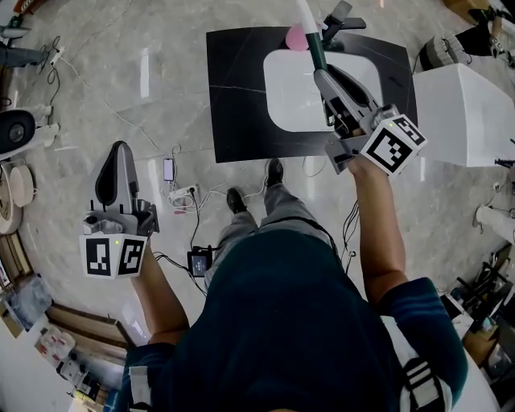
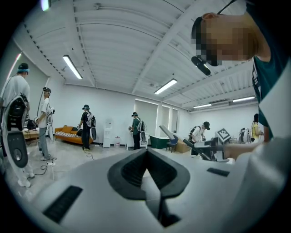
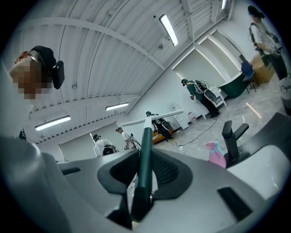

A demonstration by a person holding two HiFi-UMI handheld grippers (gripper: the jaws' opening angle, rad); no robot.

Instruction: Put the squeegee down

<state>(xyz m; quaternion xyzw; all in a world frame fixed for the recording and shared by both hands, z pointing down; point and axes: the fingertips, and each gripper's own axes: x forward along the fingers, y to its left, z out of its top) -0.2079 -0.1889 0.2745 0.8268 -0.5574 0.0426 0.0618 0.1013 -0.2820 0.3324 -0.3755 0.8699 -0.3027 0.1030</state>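
The squeegee [image 1: 315,48] has a dark green handle and a white top. My right gripper [image 1: 323,76] is shut on that handle and holds it over the white sink basin [image 1: 290,105], which is set in a black countertop [image 1: 237,88]. In the right gripper view the green handle [image 3: 144,157] runs up between the jaws of the right gripper [image 3: 145,152] to the white blade bar [image 3: 154,117]. My left gripper [image 1: 114,173] hangs low at the left over the floor, away from the counter. In the left gripper view, the left gripper [image 2: 148,154] has its jaws together with nothing between them.
A pink spray bottle [image 1: 296,38] and a black faucet [image 1: 342,20] stand at the sink's far rim. A white box [image 1: 467,113] sits to the right of the counter. A power strip and cables [image 1: 183,193] lie on the marble floor. Several people stand in the room.
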